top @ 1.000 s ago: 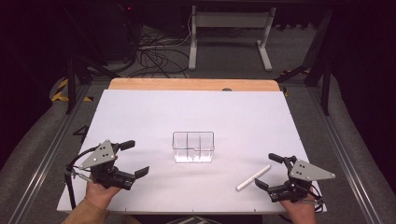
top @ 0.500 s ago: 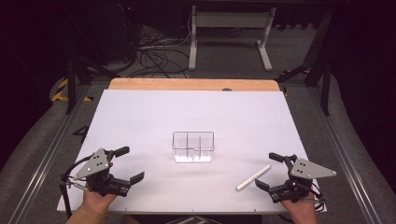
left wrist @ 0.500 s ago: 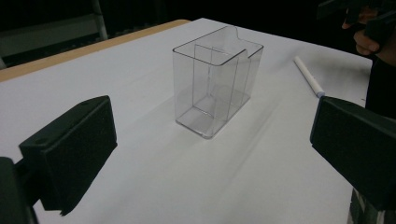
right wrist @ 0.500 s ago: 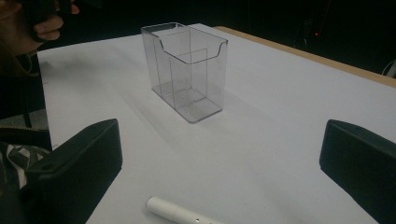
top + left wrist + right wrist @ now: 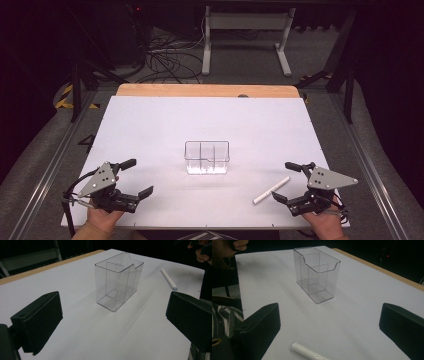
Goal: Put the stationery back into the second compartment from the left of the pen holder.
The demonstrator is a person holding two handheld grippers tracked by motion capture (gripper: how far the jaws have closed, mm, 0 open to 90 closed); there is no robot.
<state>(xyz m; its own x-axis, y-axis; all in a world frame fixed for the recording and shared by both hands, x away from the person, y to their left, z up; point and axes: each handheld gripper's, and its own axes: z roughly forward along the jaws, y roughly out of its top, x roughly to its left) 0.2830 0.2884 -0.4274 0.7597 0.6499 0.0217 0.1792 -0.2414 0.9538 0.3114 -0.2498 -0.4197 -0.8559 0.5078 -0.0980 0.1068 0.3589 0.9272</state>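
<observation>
A clear plastic box with inner dividers stands upright and empty at the middle of the white table; it also shows as the clear box and the clear box. A white marker lies flat to the box's right, just in front of my right gripper. The marker lies between that gripper's wide-apart jaws, untouched. My left gripper is open near the table's front left corner, empty, well to the left of the box. The marker appears beyond the box.
A wooden strip runs along the table's far edge. Beyond it, a white stand and cables lie on the dark floor. Metal rails flank the table on both sides.
My left gripper has drawn back toward the front edge and slightly right, still open. The right gripper, box and marker have stayed put.
</observation>
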